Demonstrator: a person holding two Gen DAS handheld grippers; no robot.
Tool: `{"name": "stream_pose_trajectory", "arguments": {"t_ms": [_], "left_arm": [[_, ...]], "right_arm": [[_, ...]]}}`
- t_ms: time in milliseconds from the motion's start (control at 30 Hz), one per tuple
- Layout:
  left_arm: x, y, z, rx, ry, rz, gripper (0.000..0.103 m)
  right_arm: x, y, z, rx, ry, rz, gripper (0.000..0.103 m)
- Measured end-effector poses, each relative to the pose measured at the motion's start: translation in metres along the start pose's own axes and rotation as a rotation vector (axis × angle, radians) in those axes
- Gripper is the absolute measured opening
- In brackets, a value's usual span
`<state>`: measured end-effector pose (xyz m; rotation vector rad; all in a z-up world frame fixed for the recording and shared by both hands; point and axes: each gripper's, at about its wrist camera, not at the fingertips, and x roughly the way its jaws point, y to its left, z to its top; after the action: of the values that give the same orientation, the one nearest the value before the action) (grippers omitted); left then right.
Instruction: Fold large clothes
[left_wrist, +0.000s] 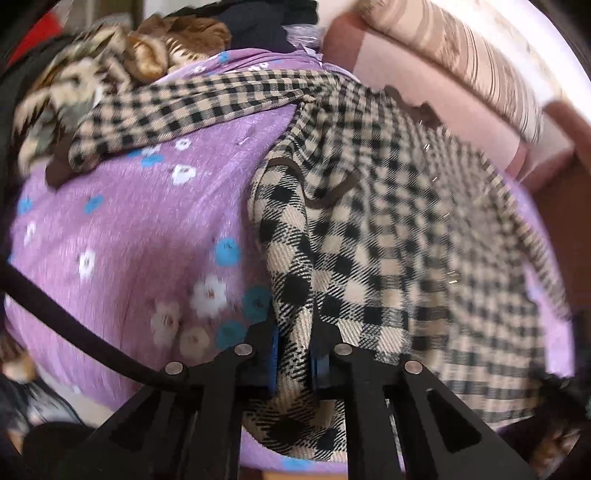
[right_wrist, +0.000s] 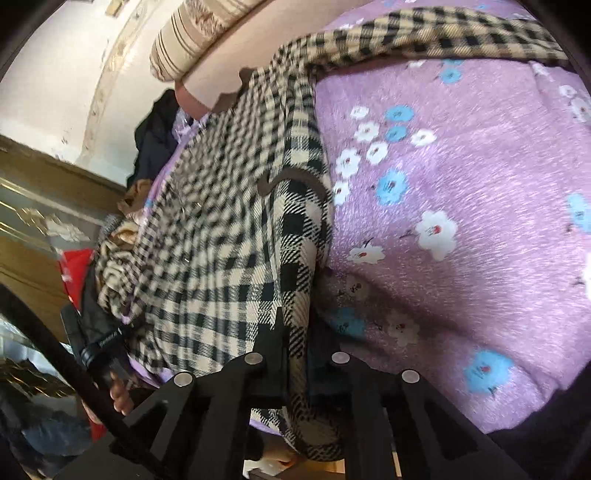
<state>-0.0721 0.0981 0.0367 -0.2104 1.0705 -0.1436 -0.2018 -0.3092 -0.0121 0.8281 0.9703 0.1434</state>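
A large beige-and-black checked garment (left_wrist: 388, 236) lies spread on a purple flowered bedsheet (left_wrist: 122, 229). Its sleeve (left_wrist: 192, 107) stretches away to the far left. My left gripper (left_wrist: 295, 332) is shut on a folded edge of the garment near the bed's front. In the right wrist view the same garment (right_wrist: 207, 229) lies left of centre on the sheet (right_wrist: 461, 177). My right gripper (right_wrist: 299, 339) is shut on another fold of its edge. The sleeve (right_wrist: 424, 40) runs across the top right.
A pile of brown patterned clothes (left_wrist: 110, 70) sits at the far left of the bed. A striped bolster (left_wrist: 480, 62) and pink headboard (left_wrist: 424, 85) lie beyond. A wooden cabinet (right_wrist: 37, 206) and dark clothes (right_wrist: 155, 129) stand left in the right wrist view.
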Motion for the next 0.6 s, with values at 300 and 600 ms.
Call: {"name": "stream_pose_trajectory", "arguments": {"t_ms": [300, 600], "left_arm": [[-0.038, 0.013, -0.057, -0.034, 0.001, -0.027, 0.011], [-0.072, 0.009, -0.078, 0.04, -0.056, -0.008, 0.018]], "right_arm": [[-0.046, -0.025, -0.035, 0.05, 0.014, -0.013, 0.006], [-0.075, -0.015, -0.035, -0.015, -0.064, -0.049, 0.009]]}}
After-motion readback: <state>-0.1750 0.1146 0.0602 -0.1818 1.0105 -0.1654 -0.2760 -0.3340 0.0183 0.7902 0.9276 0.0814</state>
